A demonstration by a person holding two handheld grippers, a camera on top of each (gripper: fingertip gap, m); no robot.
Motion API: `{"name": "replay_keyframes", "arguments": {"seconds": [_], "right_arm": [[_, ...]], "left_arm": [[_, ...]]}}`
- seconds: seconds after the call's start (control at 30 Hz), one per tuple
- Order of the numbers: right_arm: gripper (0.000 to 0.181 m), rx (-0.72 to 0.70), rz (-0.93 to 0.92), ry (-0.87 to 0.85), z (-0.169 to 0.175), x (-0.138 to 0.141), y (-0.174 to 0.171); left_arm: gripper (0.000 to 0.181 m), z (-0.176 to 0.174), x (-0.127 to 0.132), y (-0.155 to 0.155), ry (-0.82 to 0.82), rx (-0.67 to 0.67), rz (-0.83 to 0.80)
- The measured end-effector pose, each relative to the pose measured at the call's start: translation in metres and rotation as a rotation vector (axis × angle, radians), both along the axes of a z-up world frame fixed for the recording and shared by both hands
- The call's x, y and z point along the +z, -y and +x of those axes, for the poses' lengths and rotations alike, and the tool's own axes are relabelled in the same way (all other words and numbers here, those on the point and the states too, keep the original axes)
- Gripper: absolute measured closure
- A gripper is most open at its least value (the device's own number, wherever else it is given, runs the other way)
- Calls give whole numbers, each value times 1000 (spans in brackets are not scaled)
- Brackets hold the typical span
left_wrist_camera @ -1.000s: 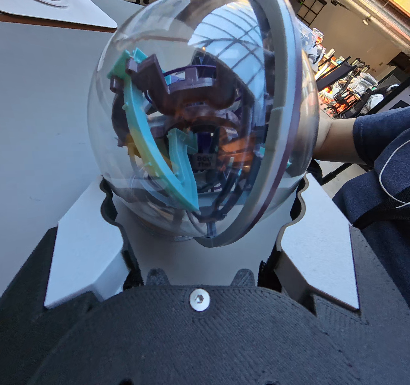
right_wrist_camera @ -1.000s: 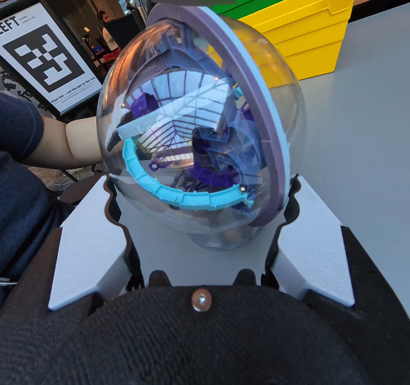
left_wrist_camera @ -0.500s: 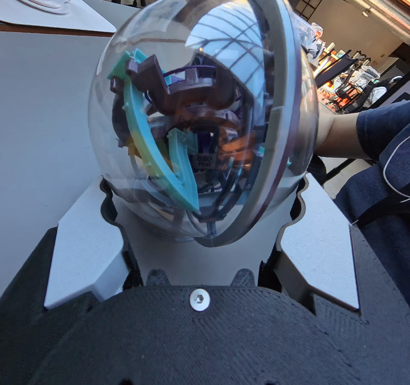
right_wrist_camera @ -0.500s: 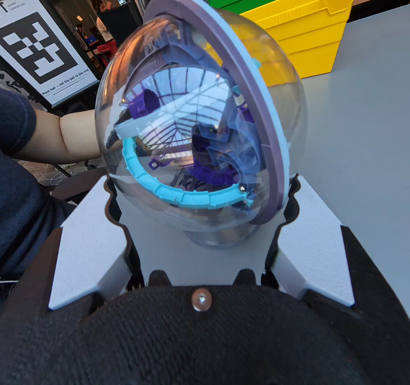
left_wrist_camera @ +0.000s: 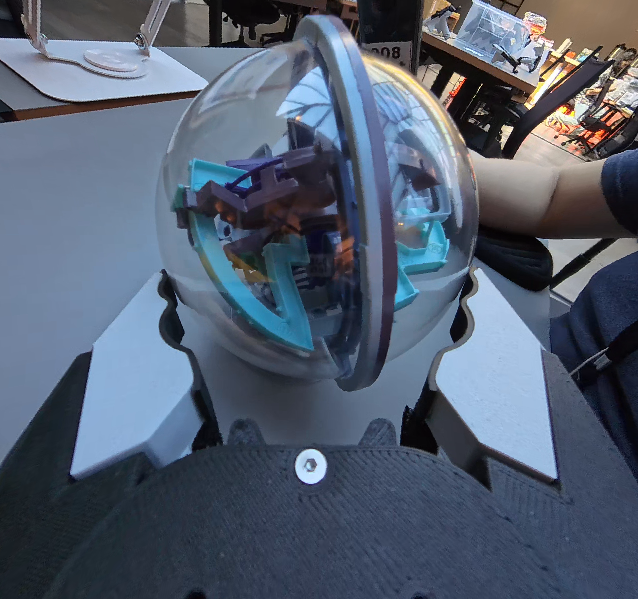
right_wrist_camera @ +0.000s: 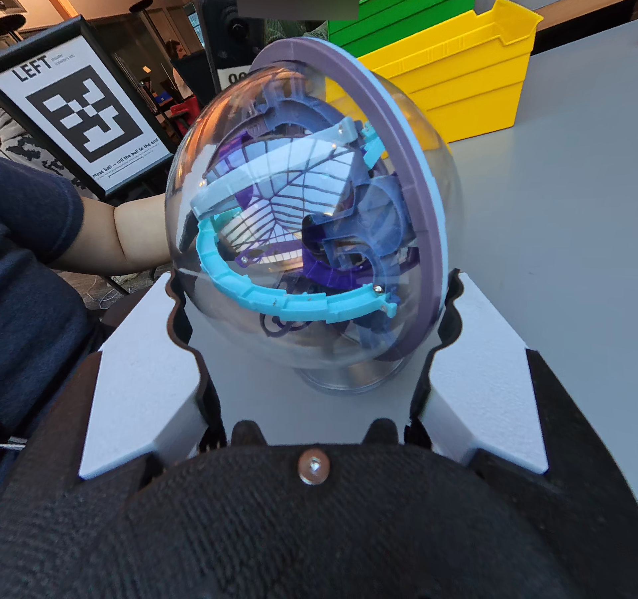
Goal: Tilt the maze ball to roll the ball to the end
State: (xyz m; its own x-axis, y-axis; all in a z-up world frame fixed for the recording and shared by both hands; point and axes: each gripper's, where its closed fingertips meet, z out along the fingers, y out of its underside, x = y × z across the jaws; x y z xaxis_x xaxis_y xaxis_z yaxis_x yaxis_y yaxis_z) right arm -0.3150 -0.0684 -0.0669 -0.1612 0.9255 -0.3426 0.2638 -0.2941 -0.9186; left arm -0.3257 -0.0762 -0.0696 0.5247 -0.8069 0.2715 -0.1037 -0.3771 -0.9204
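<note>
The maze ball [left_wrist_camera: 262, 202] is a clear sphere with a grey-purple ring around its middle and cyan, purple and blue tracks inside. My left gripper [left_wrist_camera: 316, 275] is shut on it, one finger on each side. My right gripper [right_wrist_camera: 312, 278] grips the same sphere [right_wrist_camera: 276, 133] from another side, its fingers [right_wrist_camera: 138, 358] against the shell. A small steel ball [right_wrist_camera: 378, 289] sits near the right end of the cyan track [right_wrist_camera: 276, 301]. A clear round stand [right_wrist_camera: 348, 380] is right under the sphere; I cannot tell whether they touch.
The grey table [right_wrist_camera: 552, 237] carries a yellow bin [right_wrist_camera: 466, 92] and a green bin [right_wrist_camera: 414, 2] at the back. A framed sign [right_wrist_camera: 83, 116] stands at the left. A person's arm [left_wrist_camera: 524, 199] reaches in beside the sphere. A white stand [left_wrist_camera: 103, 61] lies far left.
The sphere has turned in both grippers: its ring now sits nearer the middle in the left wrist view and leans further in the right wrist view. The steel ball stays at the cyan track's right end.
</note>
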Motion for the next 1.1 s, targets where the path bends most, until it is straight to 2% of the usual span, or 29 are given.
{"name": "replay_keyframes", "arguments": {"seconds": [0.17,0.33,0.5,0.67,0.87,1.1], "right_arm": [[34,1,-1,-1,0,0,0],[37,8,-15,0,1,0,1],[37,9,-23,-1,0,0,2],[37,-1,-23,-2,1,0,0],[36,28,72,23,3,-12,4],[40,-9,136,37,1,-14,0]], "left_arm": [[28,-2,11,-2,-41,38,109],[32,-2,30,1,-86,65,293],[30,-1,21,0,-202,79,344],[27,0,18,-2,-218,92,333],[27,-3,17,-4,-105,90,234],[27,-5,14,-5,-29,95,158]]}}
